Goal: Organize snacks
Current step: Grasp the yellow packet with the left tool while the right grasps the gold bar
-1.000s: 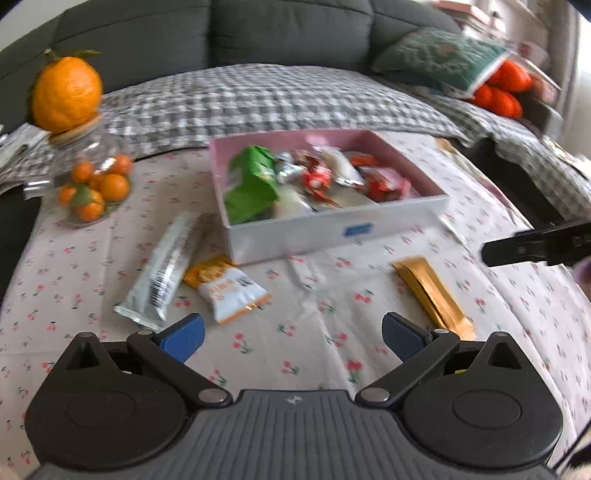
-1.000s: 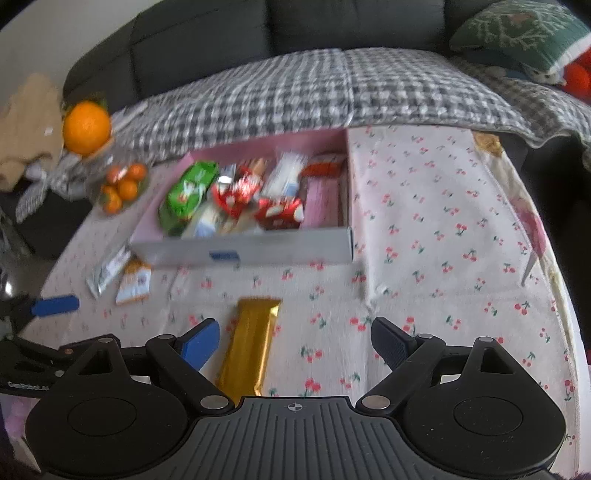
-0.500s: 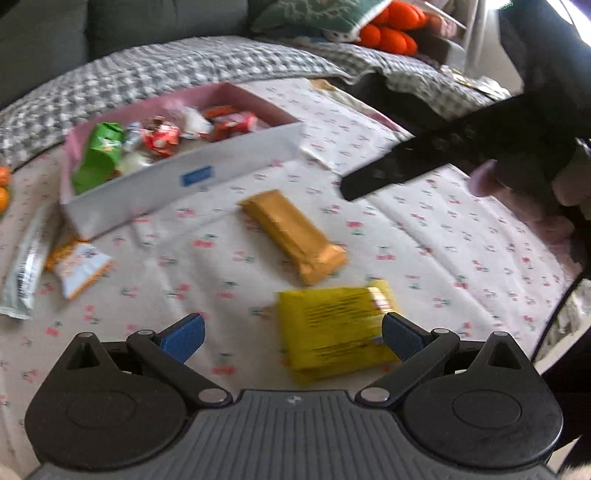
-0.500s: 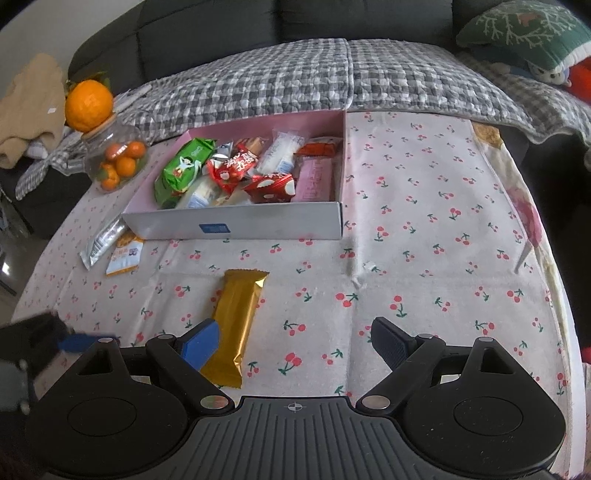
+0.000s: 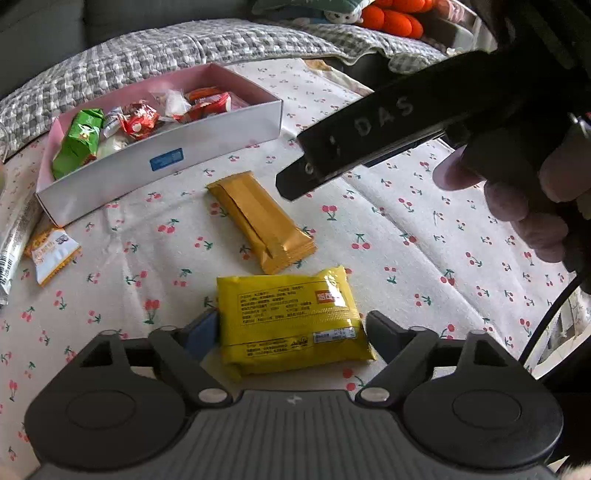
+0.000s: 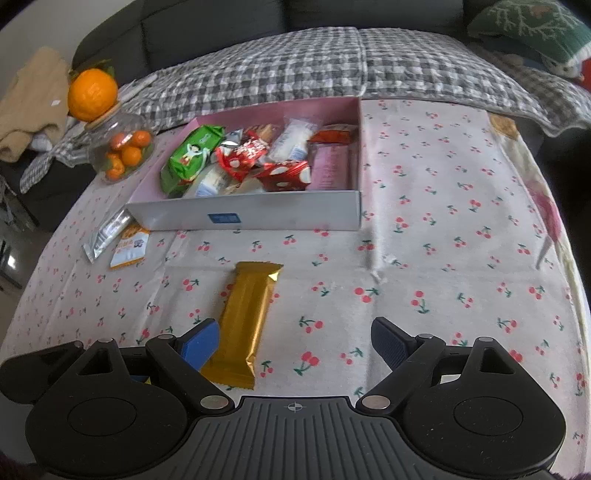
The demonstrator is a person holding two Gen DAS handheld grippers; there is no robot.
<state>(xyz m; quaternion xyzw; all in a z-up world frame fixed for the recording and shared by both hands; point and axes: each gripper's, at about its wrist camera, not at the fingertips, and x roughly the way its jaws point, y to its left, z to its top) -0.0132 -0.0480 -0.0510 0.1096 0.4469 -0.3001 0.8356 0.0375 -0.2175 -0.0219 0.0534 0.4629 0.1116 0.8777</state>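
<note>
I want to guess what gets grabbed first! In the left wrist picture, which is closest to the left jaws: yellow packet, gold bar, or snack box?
1. Yellow packet, between the jaws.
2. Gold bar, lying just beyond.
3. Snack box, farthest, upper left.

- A home living room: a dark sofa (image 6: 207, 26) at 12 o'clock under a checked blanket (image 6: 295, 62).
- A cushion (image 6: 532, 29) at 1 o'clock.
- A cherry-print tablecloth (image 6: 443, 258) covers the table.
</note>
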